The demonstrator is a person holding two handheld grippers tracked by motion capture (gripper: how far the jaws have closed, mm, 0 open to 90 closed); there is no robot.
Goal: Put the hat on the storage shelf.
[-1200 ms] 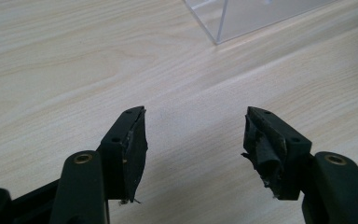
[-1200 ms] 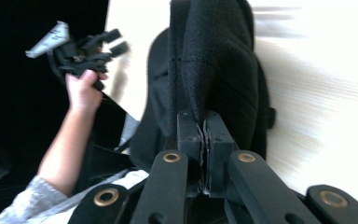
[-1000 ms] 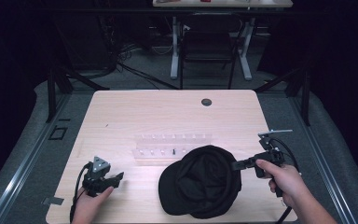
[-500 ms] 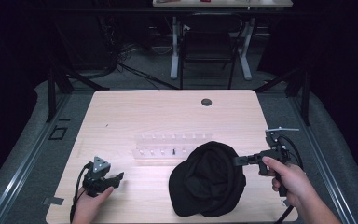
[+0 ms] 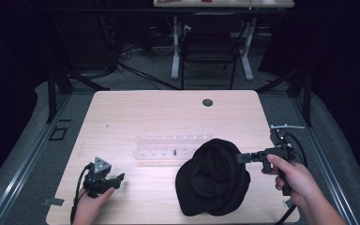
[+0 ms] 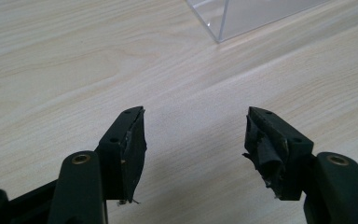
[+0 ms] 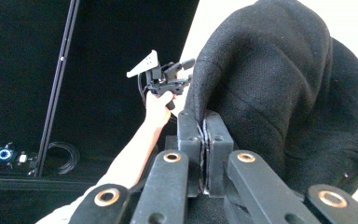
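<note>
right claw [image 5: 242, 158] clamped on edge of black cap [image 5: 214, 177], lying on worktop [image 5: 140, 110] near clear rack [image 5: 166, 146] | left claw [image 5: 116, 179] open, empty | risk: thin pinch slips; dragged cap knocks rack

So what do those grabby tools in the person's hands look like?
Each hand-held gripper is black. The left hand-held gripper carries a grey three-cornered plate and a black cable. The right hand-held gripper has a black cable too. Up close, the jaws show brass-coloured rivets and worn black pads.

Bare tabletop [image 5: 140, 112] lies open behind the clear rack [image 5: 168, 146].
</note>
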